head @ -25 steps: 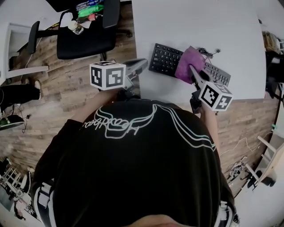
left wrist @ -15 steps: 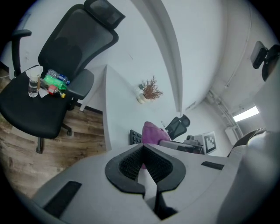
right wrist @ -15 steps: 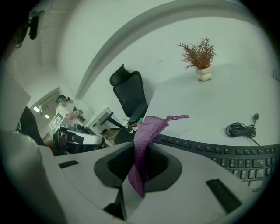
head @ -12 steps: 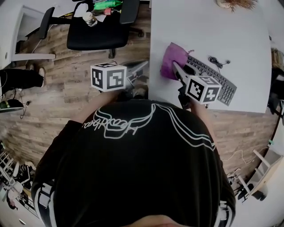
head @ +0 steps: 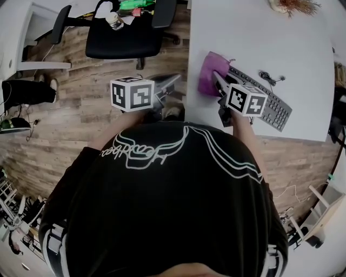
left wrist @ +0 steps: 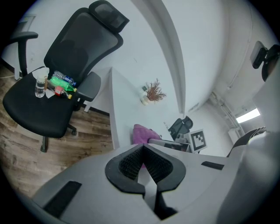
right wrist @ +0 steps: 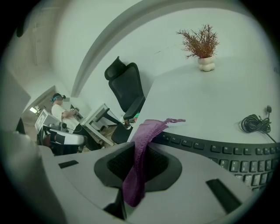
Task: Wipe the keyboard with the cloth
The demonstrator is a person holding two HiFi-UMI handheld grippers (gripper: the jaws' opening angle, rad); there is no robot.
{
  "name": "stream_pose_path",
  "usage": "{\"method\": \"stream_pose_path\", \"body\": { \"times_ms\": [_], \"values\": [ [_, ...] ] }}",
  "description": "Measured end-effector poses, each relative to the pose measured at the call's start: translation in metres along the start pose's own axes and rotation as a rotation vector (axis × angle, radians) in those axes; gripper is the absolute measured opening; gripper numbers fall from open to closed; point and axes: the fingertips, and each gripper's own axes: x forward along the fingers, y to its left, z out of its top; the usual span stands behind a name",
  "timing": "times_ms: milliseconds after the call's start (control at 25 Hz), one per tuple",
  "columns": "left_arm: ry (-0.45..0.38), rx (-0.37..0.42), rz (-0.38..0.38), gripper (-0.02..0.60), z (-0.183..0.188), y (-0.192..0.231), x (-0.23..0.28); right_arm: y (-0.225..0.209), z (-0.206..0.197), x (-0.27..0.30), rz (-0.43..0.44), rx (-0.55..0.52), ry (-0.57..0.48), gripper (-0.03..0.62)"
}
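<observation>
A black keyboard (head: 267, 103) lies slantwise on the white table (head: 281, 48). A purple cloth (head: 210, 73) covers its left end. My right gripper (head: 218, 82) is shut on the cloth and presses it there. In the right gripper view the cloth (right wrist: 146, 133) runs pinched between the jaws and drapes over the keyboard's (right wrist: 227, 151) near-left keys. My left gripper (head: 172, 81) hangs over the floor just off the table's left edge, shut with nothing in it. The left gripper view shows the cloth (left wrist: 142, 132) beyond the shut jaws.
A black office chair (head: 127, 35) with bottles (head: 132, 5) on its seat stands left of the table. A coiled cable (head: 268, 77) lies behind the keyboard. A dried plant in a small pot (right wrist: 202, 46) stands at the table's far side.
My right gripper has dragged the cloth from the keyboard's middle to its left end. The left gripper has stayed where it was.
</observation>
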Motion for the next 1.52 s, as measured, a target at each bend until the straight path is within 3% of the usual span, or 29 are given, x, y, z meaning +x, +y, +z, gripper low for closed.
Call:
{"method": "stream_pose_path", "body": {
  "times_ms": [1000, 1520],
  "values": [
    [0.069, 0.027, -0.066, 0.006, -0.004, -0.026, 0.038, -0.042, -0.022, -0.031, -0.093, 0.062, -0.013, 0.054],
    [0.165, 0.08, -0.123, 0.006, -0.018, -0.054, 0.077, -0.093, -0.046, -0.085, -0.212, 0.16, -0.064, 0.055]
  ]
}}
